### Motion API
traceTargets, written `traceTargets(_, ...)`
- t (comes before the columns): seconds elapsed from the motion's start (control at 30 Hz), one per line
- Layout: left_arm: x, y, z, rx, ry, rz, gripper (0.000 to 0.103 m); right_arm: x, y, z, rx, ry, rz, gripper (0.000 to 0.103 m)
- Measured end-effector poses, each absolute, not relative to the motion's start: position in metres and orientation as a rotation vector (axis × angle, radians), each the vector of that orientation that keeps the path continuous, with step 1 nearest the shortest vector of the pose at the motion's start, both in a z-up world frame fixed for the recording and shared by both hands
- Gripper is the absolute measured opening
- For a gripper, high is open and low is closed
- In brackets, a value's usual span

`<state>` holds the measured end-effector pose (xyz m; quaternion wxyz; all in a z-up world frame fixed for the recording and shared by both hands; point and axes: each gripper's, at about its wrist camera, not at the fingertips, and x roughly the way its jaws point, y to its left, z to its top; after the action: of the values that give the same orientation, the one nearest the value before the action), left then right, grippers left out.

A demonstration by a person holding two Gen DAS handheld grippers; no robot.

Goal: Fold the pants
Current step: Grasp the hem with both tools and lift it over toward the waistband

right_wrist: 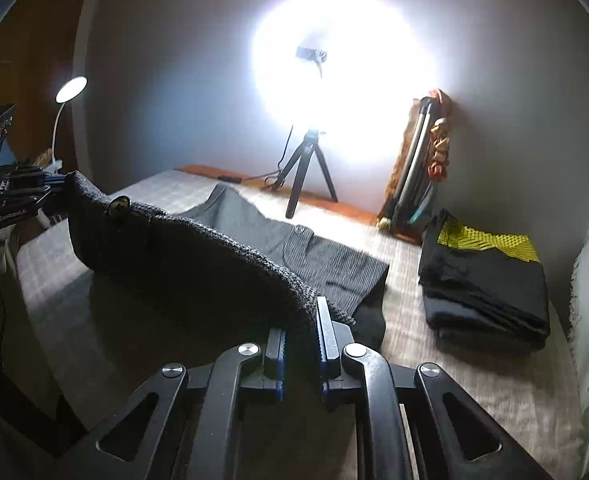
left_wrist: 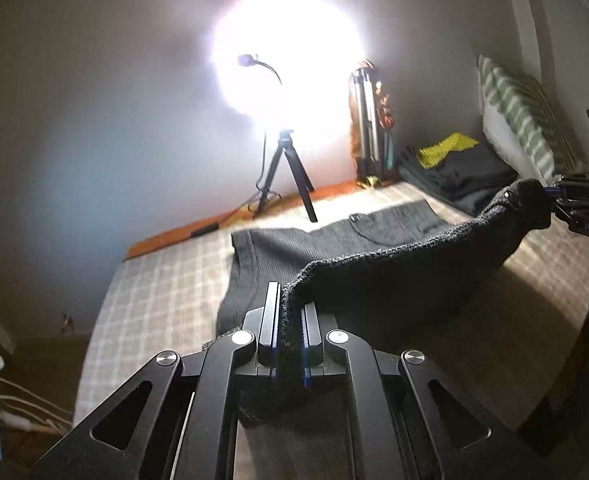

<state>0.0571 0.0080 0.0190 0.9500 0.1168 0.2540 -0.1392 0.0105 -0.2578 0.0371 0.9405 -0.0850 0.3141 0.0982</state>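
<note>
Dark grey ribbed pants (left_wrist: 334,236) lie across the checked bed (left_wrist: 154,292), with their near edge lifted into a taut band between both grippers. My left gripper (left_wrist: 290,304) is shut on one corner of that raised edge, the knit fabric pinched between its fingers. At the right rim of the left wrist view, my right gripper (left_wrist: 554,196) holds the other corner. In the right wrist view my right gripper (right_wrist: 302,320) is shut on the pants (right_wrist: 214,256), and my left gripper (right_wrist: 60,188) grips the far corner at the left. A button (right_wrist: 119,203) shows on the lifted edge.
A stack of folded dark clothes with a yellow patch (right_wrist: 486,280) sits on the bed at the right, next to a striped pillow (left_wrist: 522,116). A bright lamp on a tripod (right_wrist: 306,172) stands at the back wall. A folded stand (right_wrist: 418,168) leans there too.
</note>
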Motion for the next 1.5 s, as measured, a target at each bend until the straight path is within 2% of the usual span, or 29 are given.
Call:
traceTargets(0.43, 0.14, -0.001, 0.044, 0.282, 0.466, -0.229, 0.007, 0.097, -0.269, 0.062, -0.231, 0.614, 0.15, 0.009)
traceTargets(0.73, 0.213, -0.014, 0.023, 0.334, 0.535, -0.197, 0.007, 0.17, -0.28, 0.033, -0.26, 0.688, 0.117, 0.008)
traceTargets(1.0, 0.275, -0.021, -0.025, 0.364, 0.652, -0.182, 0.007, 0.229, -0.288, -0.018, -0.281, 0.824, 0.109, 0.008)
traceTargets(1.23, 0.306, -0.029, -0.063, 0.407, 0.727, -0.183, 0.007, 0.258, -0.289, -0.059, -0.308, 0.913, 0.101, 0.008)
traceTargets(1.5, 0.328, -0.035, -0.084, 0.427, 0.765, -0.175, 0.007, 0.279, -0.287, -0.088, -0.323, 0.978, 0.092, 0.008)
